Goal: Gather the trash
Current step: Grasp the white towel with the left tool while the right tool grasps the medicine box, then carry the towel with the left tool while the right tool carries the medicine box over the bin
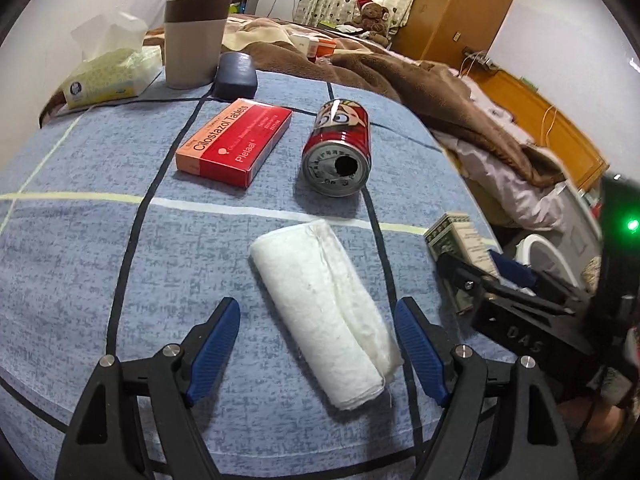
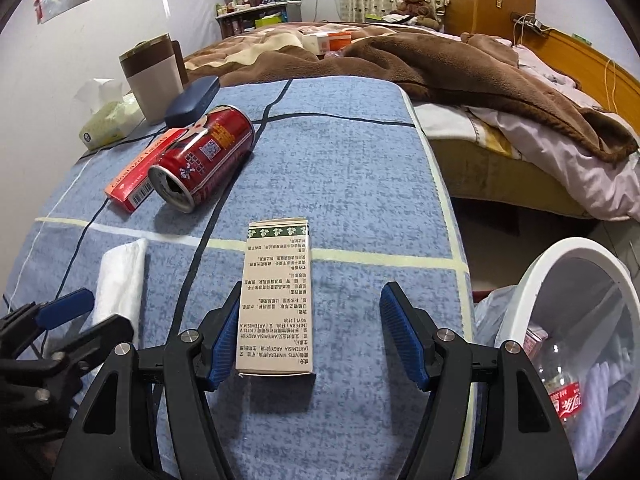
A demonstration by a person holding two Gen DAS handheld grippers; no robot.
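A rolled white tissue wad (image 1: 332, 320) lies on the blue checked cloth, between the fingers of my open left gripper (image 1: 318, 340); it also shows in the right wrist view (image 2: 120, 280). A white and green carton (image 2: 276, 296) lies between the fingers of my open right gripper (image 2: 310, 332), close to the left finger; it also shows in the left wrist view (image 1: 460, 248). A red can (image 1: 340, 148) lies on its side beyond them, and shows in the right wrist view (image 2: 200, 156). A red tablet box (image 1: 236, 140) lies left of the can.
A white-rimmed bin (image 2: 536, 300) with a plastic liner and a bottle inside stands right of the table. A brown and beige cup (image 1: 192, 40), a dark glasses case (image 1: 236, 76) and a tissue pack (image 1: 112, 72) stand at the back. A bed with a brown blanket (image 2: 460, 68) lies beyond.
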